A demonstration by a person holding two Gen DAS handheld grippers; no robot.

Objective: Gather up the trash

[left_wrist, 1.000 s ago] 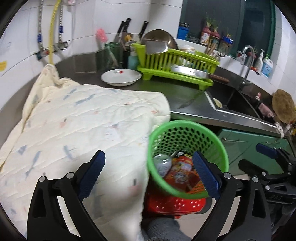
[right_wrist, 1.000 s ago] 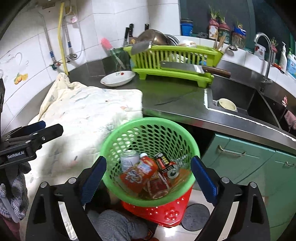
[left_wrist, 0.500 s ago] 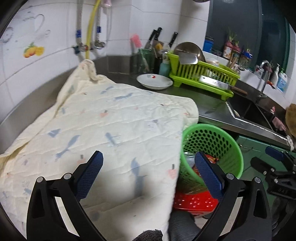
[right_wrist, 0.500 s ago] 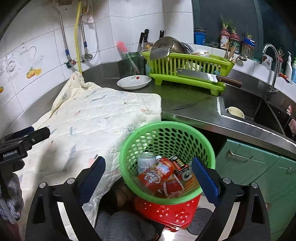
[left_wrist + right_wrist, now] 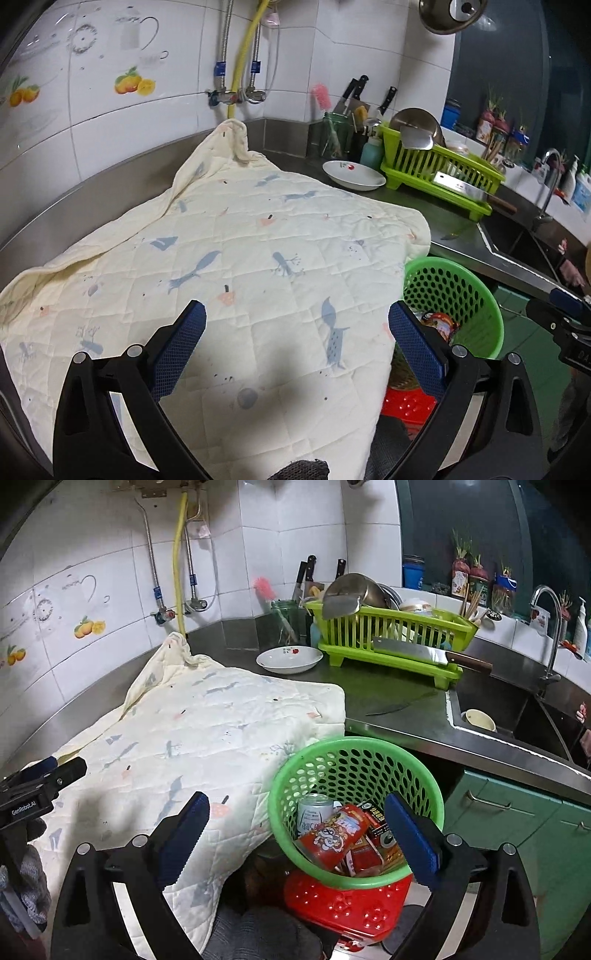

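A green mesh basket (image 5: 354,771) stands on a red plastic stool (image 5: 343,904) in front of the counter. Inside lie a drink can (image 5: 314,812), a red snack packet (image 5: 336,836) and a dark carton (image 5: 376,823). My right gripper (image 5: 297,808) hangs open just above the basket's near-left rim, holding nothing. My left gripper (image 5: 297,321) is open over a cream quilted cloth (image 5: 258,258), with the basket (image 5: 454,291) off to its right. No loose trash shows on the cloth.
The cloth (image 5: 207,731) covers the left counter and hangs over its edge. Behind it are a white bowl (image 5: 288,659), a green dish rack (image 5: 391,631) with a cleaver (image 5: 406,651), and a knife (image 5: 399,705) on the counter. A sink (image 5: 498,701) lies right.
Both grippers rose and drew back. The left one swung left from the basket to over the cloth. Both stayed open and the basket's contents did not move.
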